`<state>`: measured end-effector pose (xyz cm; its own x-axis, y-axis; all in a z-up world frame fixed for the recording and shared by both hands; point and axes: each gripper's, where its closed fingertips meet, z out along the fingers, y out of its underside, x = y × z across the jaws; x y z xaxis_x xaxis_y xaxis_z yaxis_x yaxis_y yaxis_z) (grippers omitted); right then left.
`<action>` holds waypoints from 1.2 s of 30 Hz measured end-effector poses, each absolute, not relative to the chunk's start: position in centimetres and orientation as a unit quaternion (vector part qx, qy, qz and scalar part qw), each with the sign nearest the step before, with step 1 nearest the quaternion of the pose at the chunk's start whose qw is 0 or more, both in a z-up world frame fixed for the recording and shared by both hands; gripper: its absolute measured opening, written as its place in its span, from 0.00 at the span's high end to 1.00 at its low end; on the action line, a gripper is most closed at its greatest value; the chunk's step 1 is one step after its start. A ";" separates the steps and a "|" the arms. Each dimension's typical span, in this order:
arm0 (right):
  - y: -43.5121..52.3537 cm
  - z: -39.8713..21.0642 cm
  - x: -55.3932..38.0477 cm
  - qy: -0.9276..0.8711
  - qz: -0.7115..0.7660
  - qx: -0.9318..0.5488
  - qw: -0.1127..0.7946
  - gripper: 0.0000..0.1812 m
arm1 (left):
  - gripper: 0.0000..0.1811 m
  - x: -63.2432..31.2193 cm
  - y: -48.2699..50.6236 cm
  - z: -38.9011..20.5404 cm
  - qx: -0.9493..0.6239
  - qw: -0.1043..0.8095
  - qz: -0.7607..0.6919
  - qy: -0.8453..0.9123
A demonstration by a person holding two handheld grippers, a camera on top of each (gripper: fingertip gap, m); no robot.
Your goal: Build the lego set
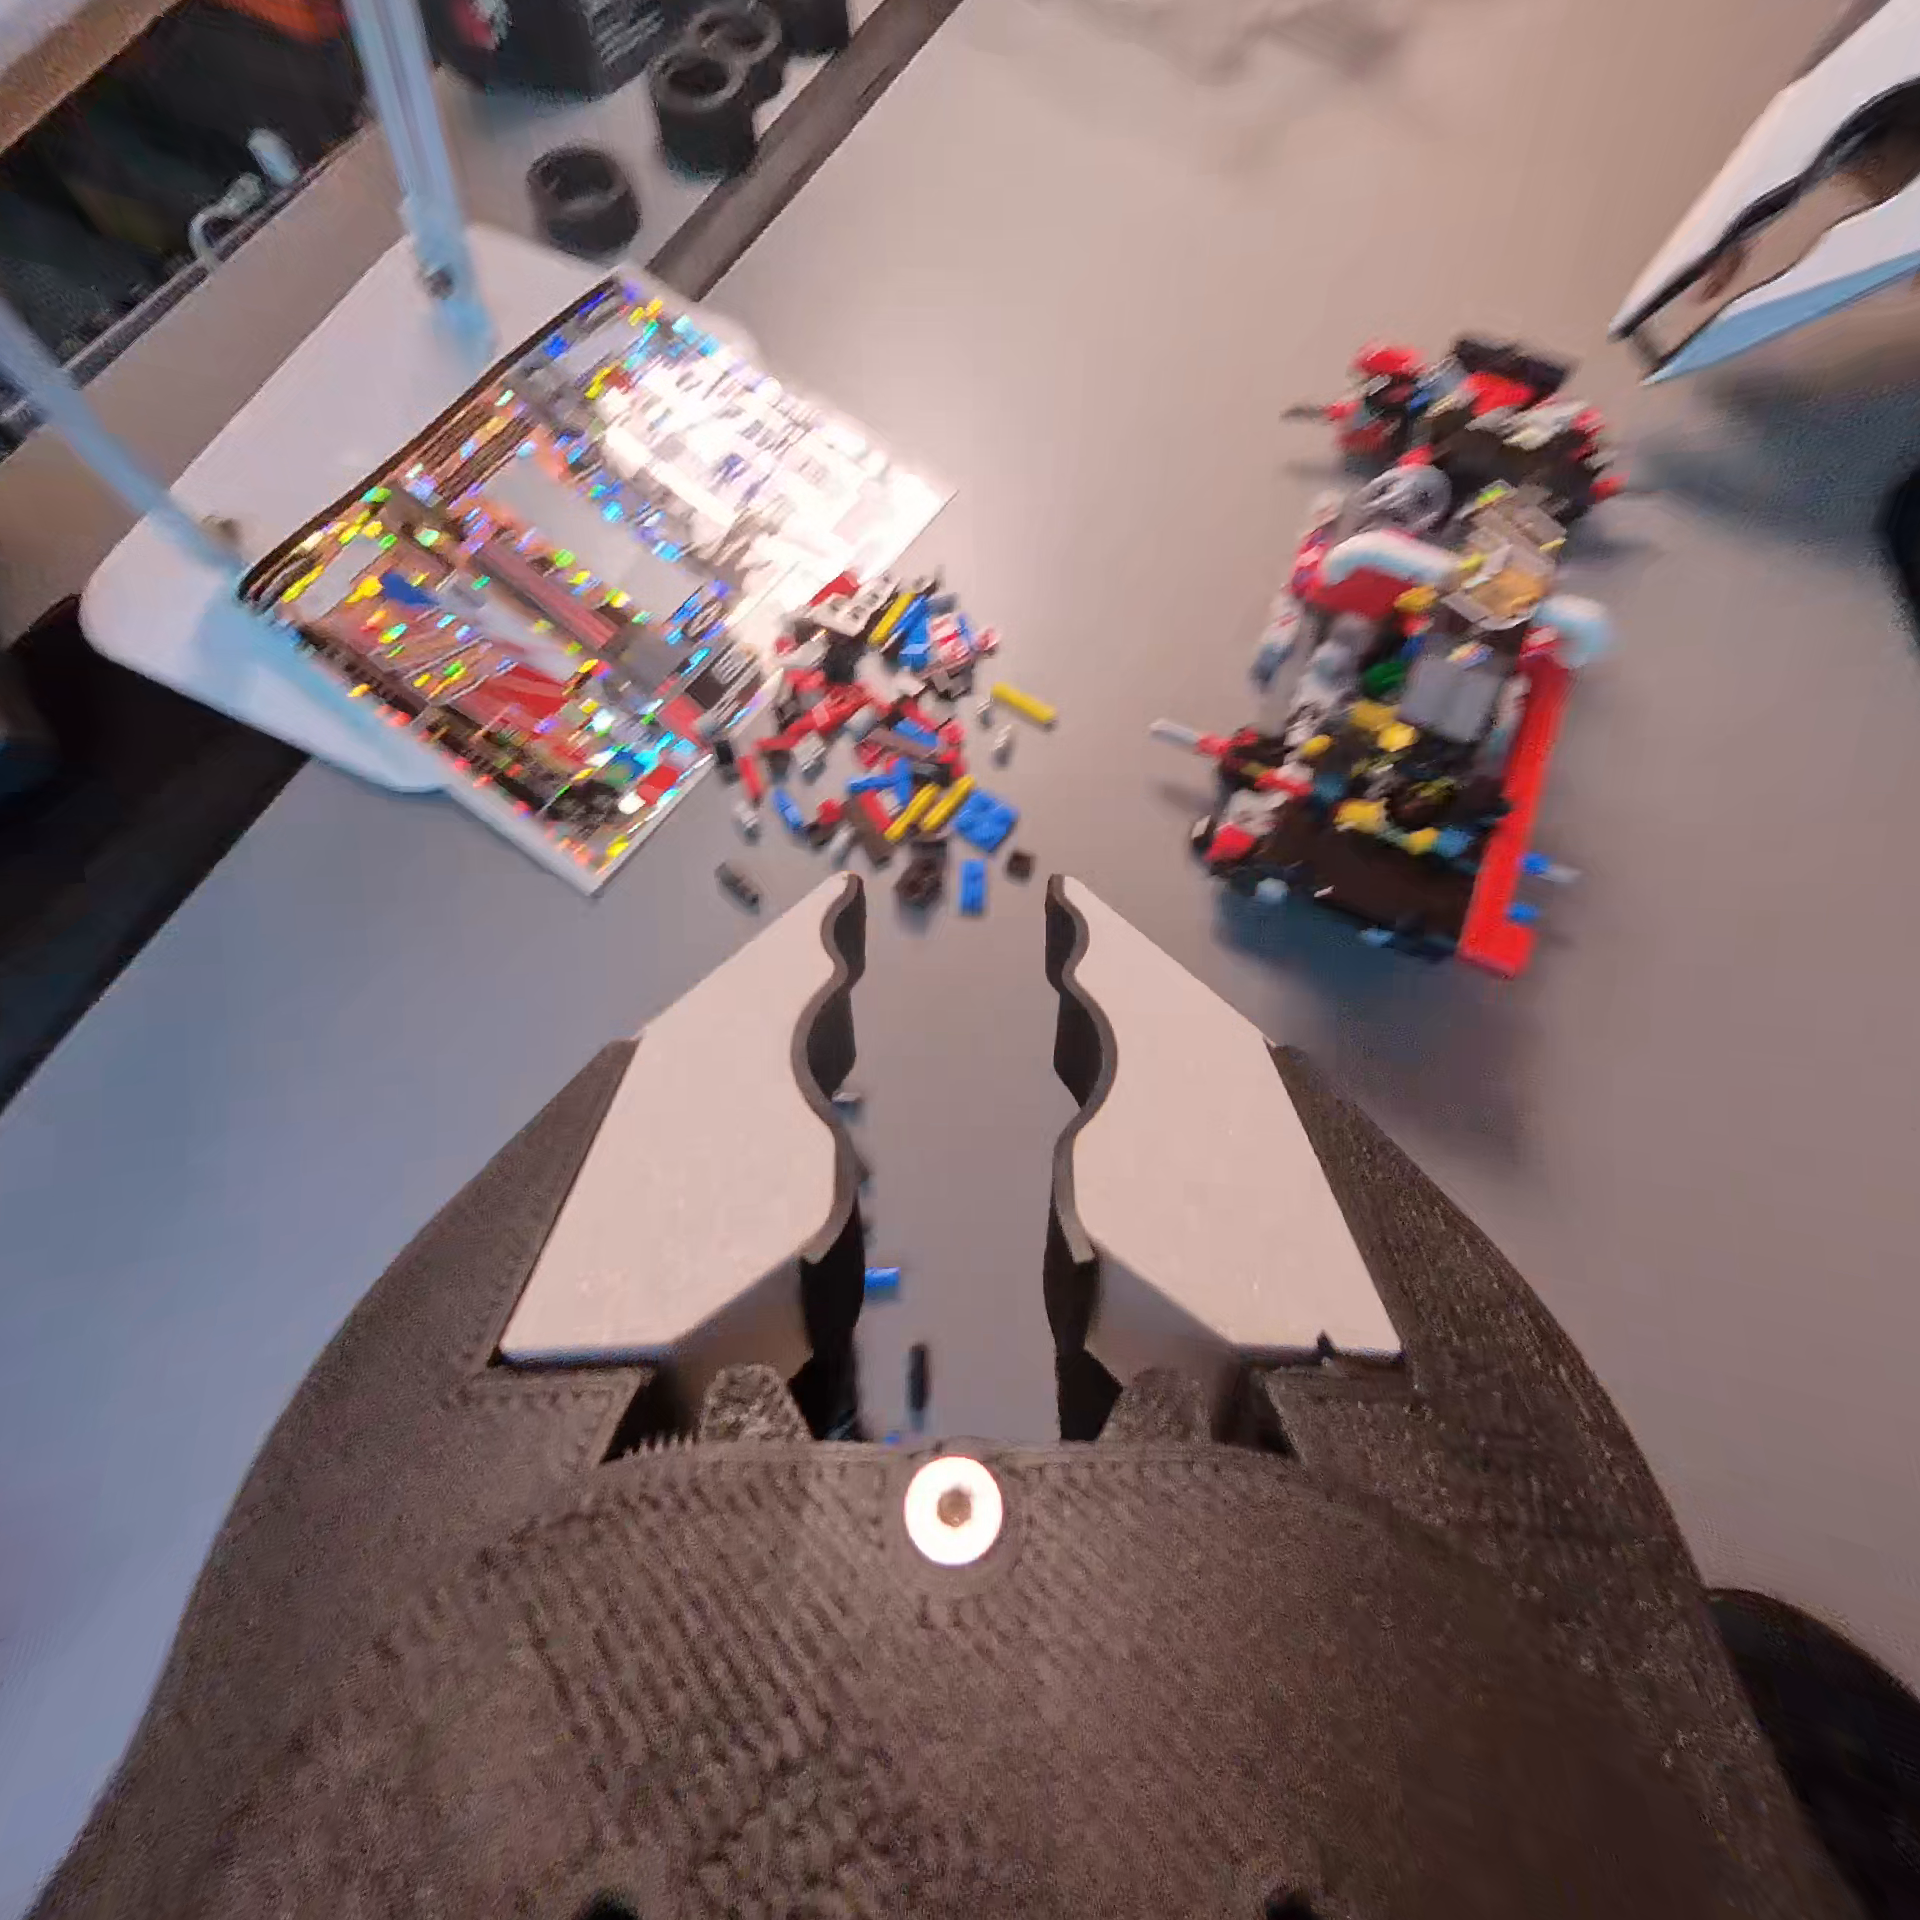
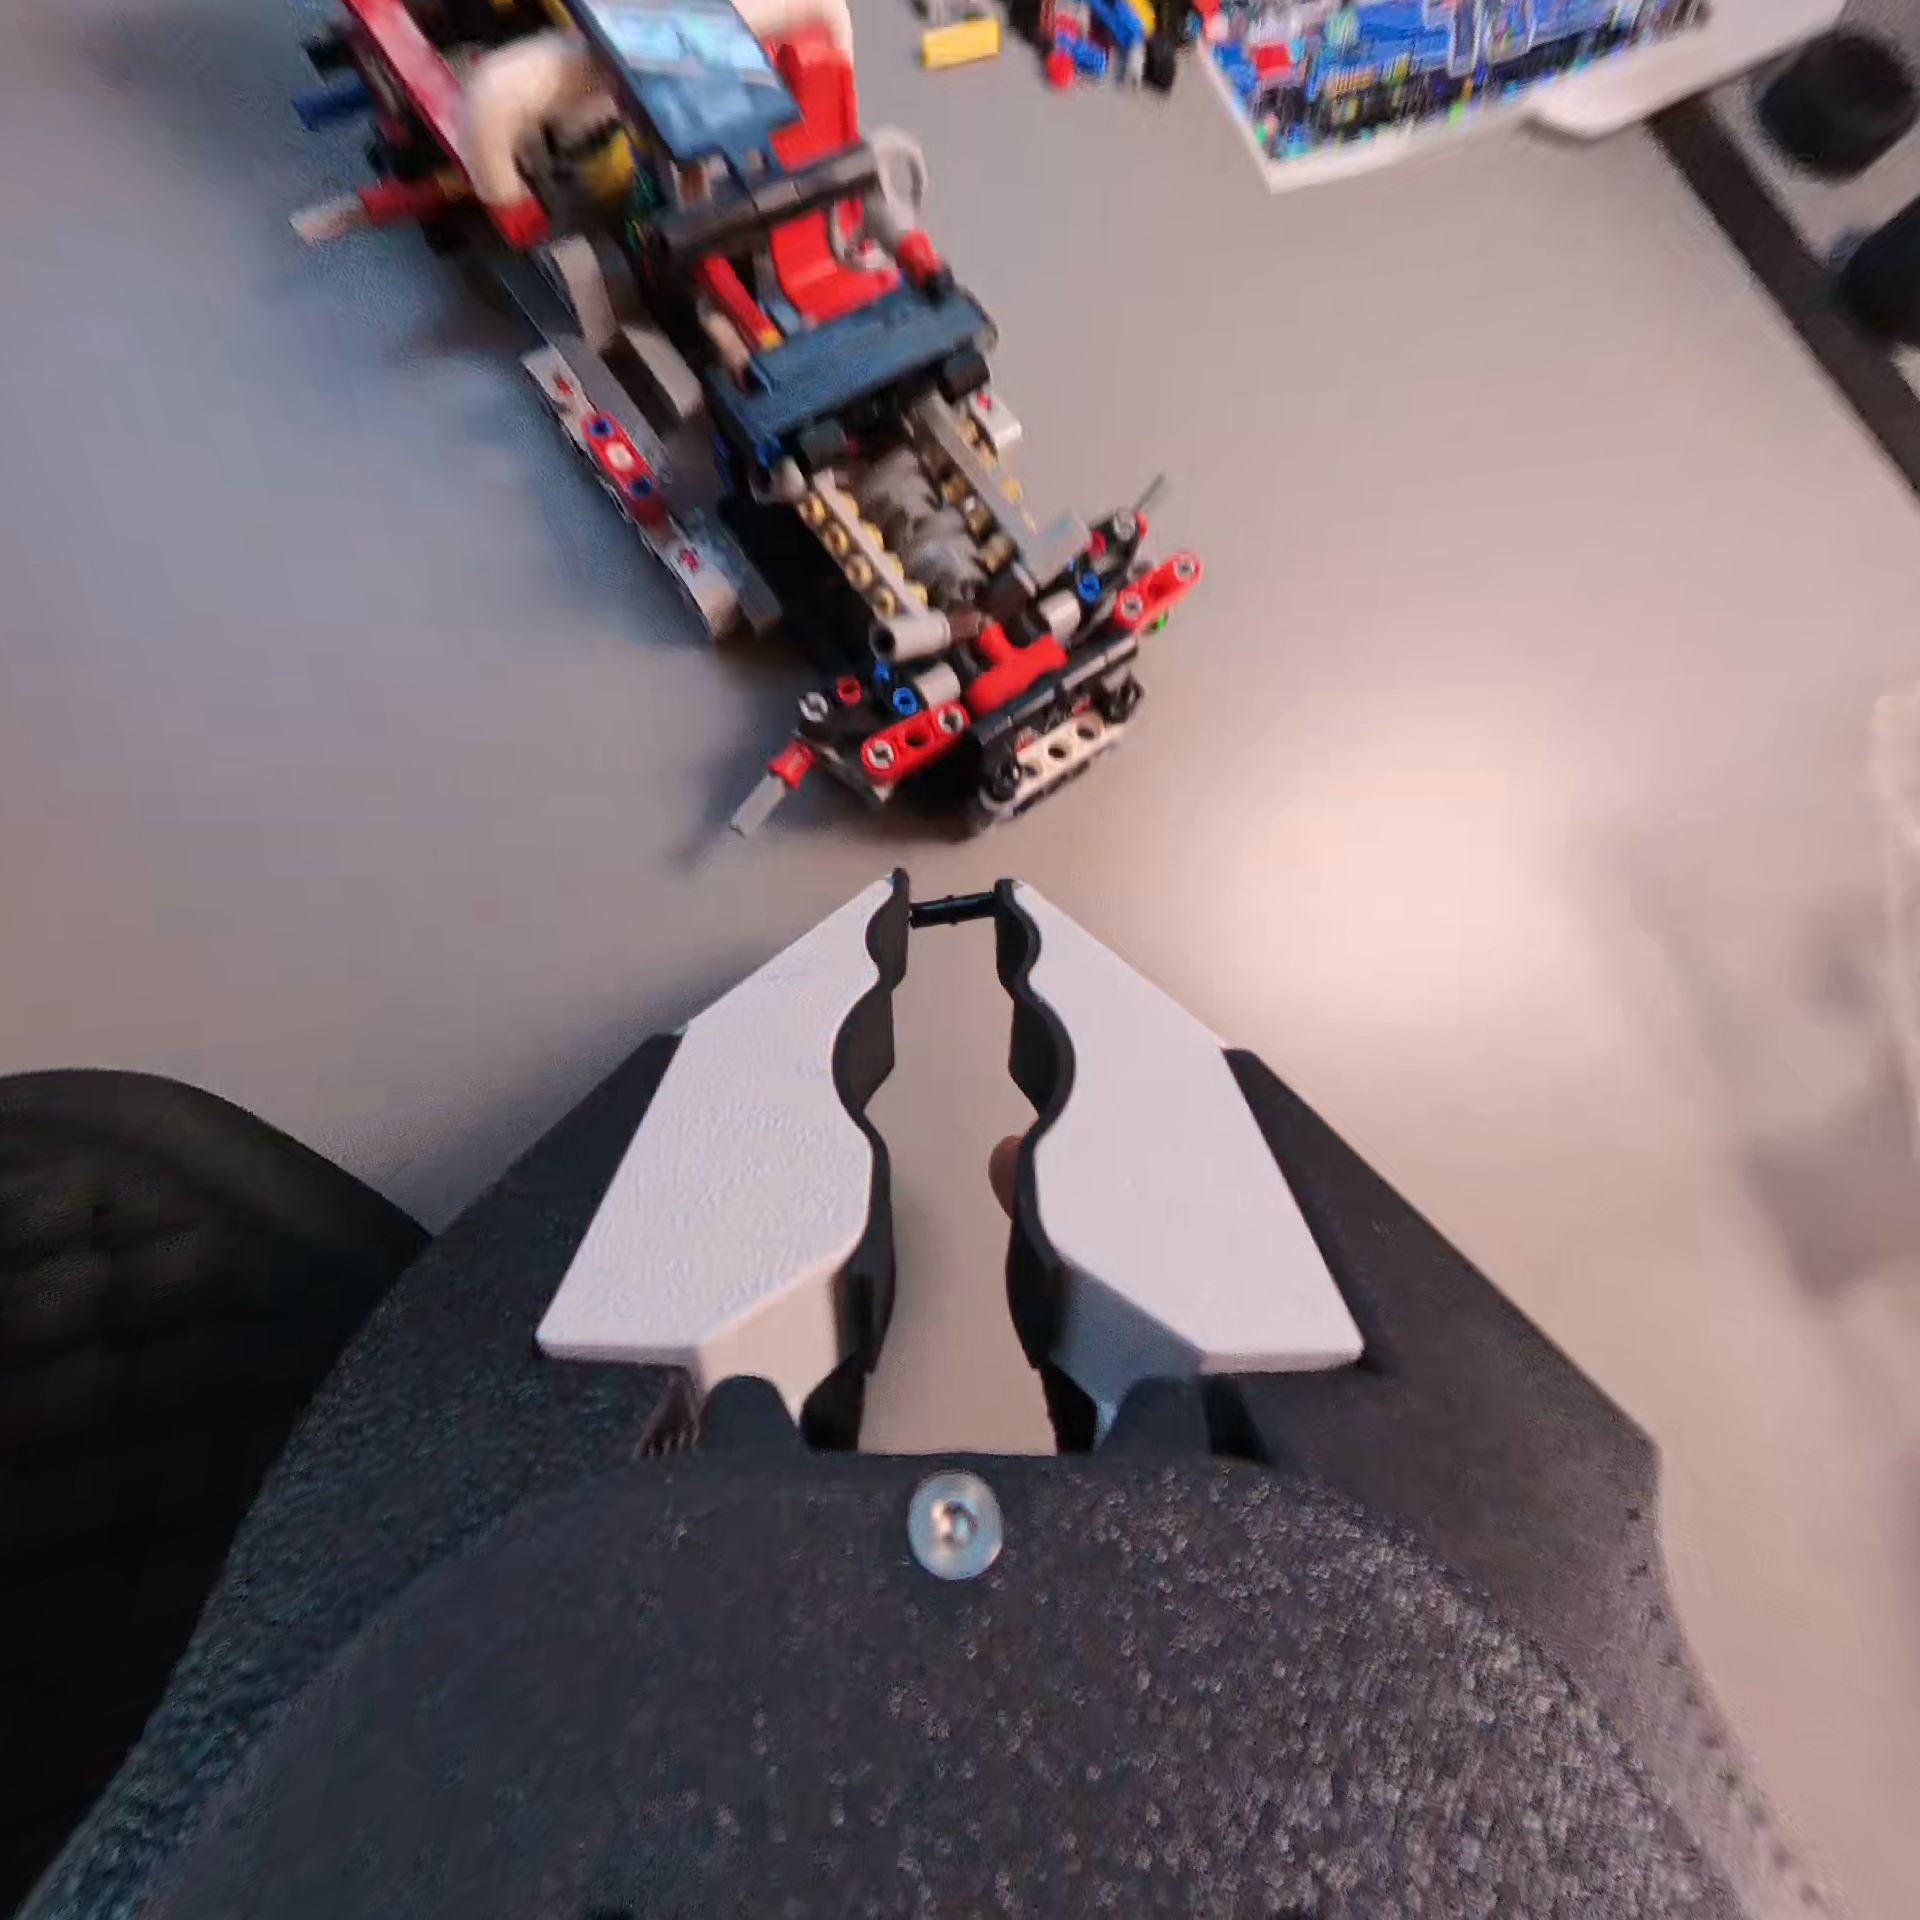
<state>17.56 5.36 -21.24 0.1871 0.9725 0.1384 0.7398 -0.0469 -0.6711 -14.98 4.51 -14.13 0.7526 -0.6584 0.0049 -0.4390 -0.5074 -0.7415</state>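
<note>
A partly built red, black and grey lego vehicle (image 1: 1423, 665) stands on the grey table; in the right wrist view the lego vehicle (image 2: 831, 416) lies just ahead of my right gripper. A pile of loose lego pieces (image 1: 894, 727) lies beside an open instruction booklet (image 1: 582, 582). My left gripper (image 1: 954, 894) is open and empty, just short of the pile. My right gripper (image 2: 951, 902) is shut on a small black pin (image 2: 951, 906) held crosswise between its tips, above the table near the model's near end.
A white stand base (image 1: 312, 436) with metal posts lies under the booklet. Black tyres (image 1: 696, 104) sit at the far edge. The other gripper's white fingers (image 1: 1787, 208) show at the upper right. The table edge runs along the left. About 35 centimetres separates my left fingertips from my right.
</note>
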 end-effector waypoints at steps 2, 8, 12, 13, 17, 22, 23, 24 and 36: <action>5.7 -23.2 18.6 -0.609 0.184 -0.718 0.281 0.92 | 0.83 -17.8 5.4 -16.3 -0.880 0.341 -0.099 0.317; 6.2 -24.1 18.5 -0.611 0.181 -0.727 0.255 0.92 | 0.83 -20.3 6.2 -19.7 -0.901 0.278 -0.053 0.329; 6.3 -24.0 18.4 -0.616 0.172 -0.724 0.258 0.87 | 0.85 -21.0 6.7 -21.0 -0.904 0.255 -0.036 0.343; 6.3 -23.7 18.2 -0.609 0.180 -0.725 0.266 0.86 | 0.85 -21.3 6.8 -21.3 -0.905 0.248 -0.030 0.345; 6.4 -21.8 17.8 -0.572 0.219 -0.724 0.317 0.85 | 0.89 -21.1 6.8 -22.2 -0.900 0.221 -0.063 0.371; 6.1 -21.0 18.5 -0.544 0.233 -0.726 0.350 0.87 | 0.91 -19.5 8.2 -22.6 -0.896 0.227 -0.078 0.372; 6.2 -21.0 18.6 -0.539 0.235 -0.728 0.354 0.88 | 0.91 -19.3 8.7 -22.8 -0.897 0.227 -0.078 0.372; 6.2 -21.0 18.7 -0.535 0.235 -0.728 0.357 0.88 | 0.91 -19.0 9.1 -23.1 -0.897 0.226 -0.077 0.373; 5.7 -19.8 19.3 -0.511 0.248 -0.727 0.386 0.91 | 0.98 -17.2 11.7 -24.3 -0.896 0.230 -0.067 0.374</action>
<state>19.27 5.73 -19.79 0.3551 0.9343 0.0329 0.5510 -0.1807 -0.8147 -17.21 11.68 -24.30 0.7116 -0.7006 -0.0525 -0.6393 -0.6147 -0.4620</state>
